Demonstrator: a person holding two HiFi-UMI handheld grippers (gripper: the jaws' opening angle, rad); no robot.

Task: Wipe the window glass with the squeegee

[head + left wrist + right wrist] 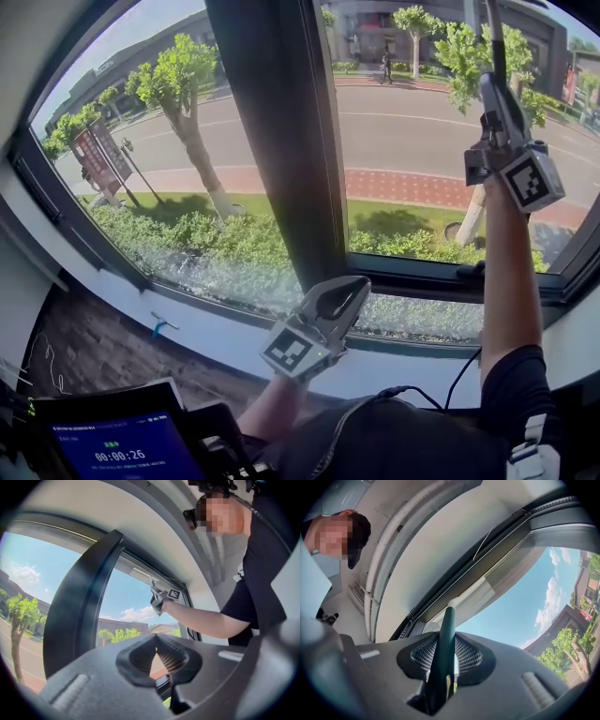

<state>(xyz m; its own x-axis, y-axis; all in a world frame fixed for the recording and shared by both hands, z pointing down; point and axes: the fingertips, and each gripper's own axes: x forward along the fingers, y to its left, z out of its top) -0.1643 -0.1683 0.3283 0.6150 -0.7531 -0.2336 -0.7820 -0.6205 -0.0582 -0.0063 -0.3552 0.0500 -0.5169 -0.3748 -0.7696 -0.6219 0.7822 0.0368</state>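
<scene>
Right claw grips squeegee at window glass

At the bottom centre the left gripper fills the frame, its jaws together with nothing between them (only a chink of outdoors shows past the ribbed pads). A dark upright window post curves through the left half. Just right of it, mid-frame, the right gripper is held high on a bare forearm near the top of the window glass, with a pale sliver of the squeegee above it. Trees stand at the left edge.
</scene>
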